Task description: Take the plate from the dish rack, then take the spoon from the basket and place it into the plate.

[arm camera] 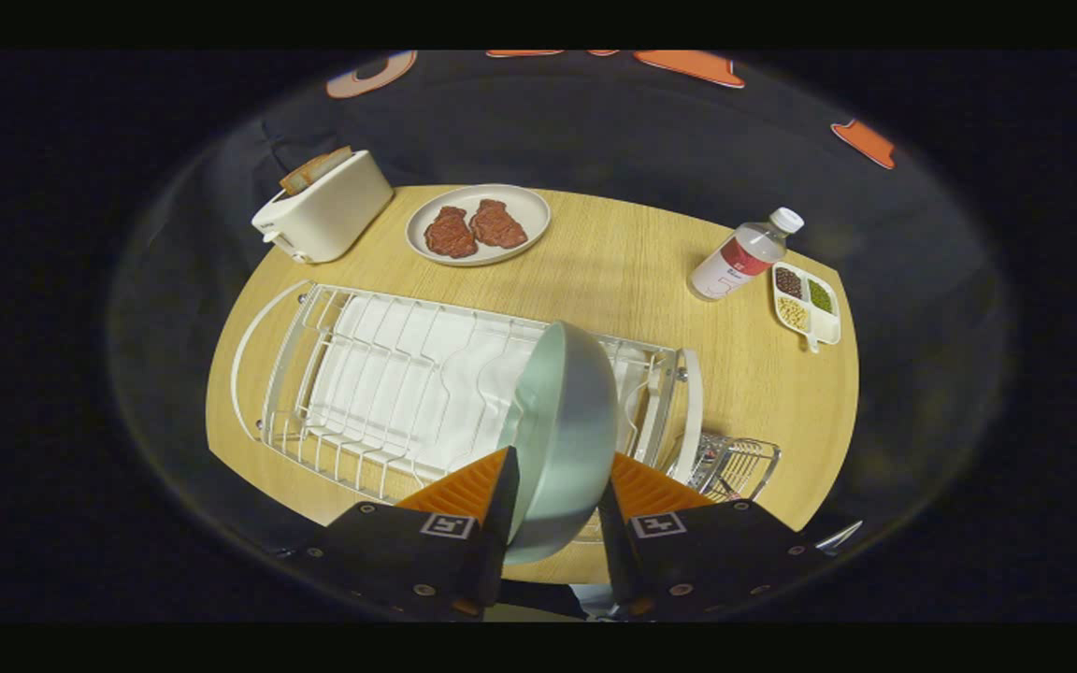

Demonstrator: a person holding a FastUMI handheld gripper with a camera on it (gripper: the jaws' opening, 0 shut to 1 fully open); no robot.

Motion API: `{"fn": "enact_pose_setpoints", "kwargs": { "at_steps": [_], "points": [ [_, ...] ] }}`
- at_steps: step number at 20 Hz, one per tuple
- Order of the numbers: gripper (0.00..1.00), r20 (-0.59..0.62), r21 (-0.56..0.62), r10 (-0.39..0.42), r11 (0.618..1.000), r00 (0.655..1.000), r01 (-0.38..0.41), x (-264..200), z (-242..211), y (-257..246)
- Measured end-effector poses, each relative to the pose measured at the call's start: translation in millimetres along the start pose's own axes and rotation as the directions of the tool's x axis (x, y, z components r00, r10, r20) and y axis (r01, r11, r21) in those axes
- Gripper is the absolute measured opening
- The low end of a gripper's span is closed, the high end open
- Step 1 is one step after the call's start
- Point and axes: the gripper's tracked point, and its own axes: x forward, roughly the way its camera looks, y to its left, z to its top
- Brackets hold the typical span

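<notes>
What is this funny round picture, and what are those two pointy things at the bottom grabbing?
Those two pointy things are the fingers of a gripper, a grabbing tool that a person holds in one hand. A small camera rides on it and looks forward along the fingers, and its bulgy lens makes the picture round.

The fingers are squeezing a pale green plate, held on its edge, just above a white dish rack. A small wire basket sits beside the rack.

All this is on a wooden table. Farther away you can see a toaster with toast sticking up, a dish with two pieces of meat, a bottle lying tilted, and a little tray of beans.

The spoon is meant to go in the plate later.
</notes>
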Motion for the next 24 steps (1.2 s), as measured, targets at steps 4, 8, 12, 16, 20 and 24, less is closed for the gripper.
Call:
{"fn": "enact_pose_setpoints", "kwargs": {
  "at_steps": [4,8,12,16,20,24],
  "points": [
    [0.40,-0.005,0.030,-0.059,0.998,0.998,0.059,0,-4,-9],
    [0.32,0.006,0.091,-0.102,0.991,0.995,0.101,-8,0,-24],
    [0.28,0.033,0.135,-0.159,0.979,0.987,0.153,-23,5,-45],
    [0.24,0.036,0.191,-0.124,0.975,0.992,0.115,-40,-3,-55],
    [0.24,0.100,0.236,-0.109,0.968,0.989,0.082,-70,-9,-71],
    [0.24,0.151,0.264,-0.050,0.965,0.987,0.009,-98,-34,-79]
  ]
}}
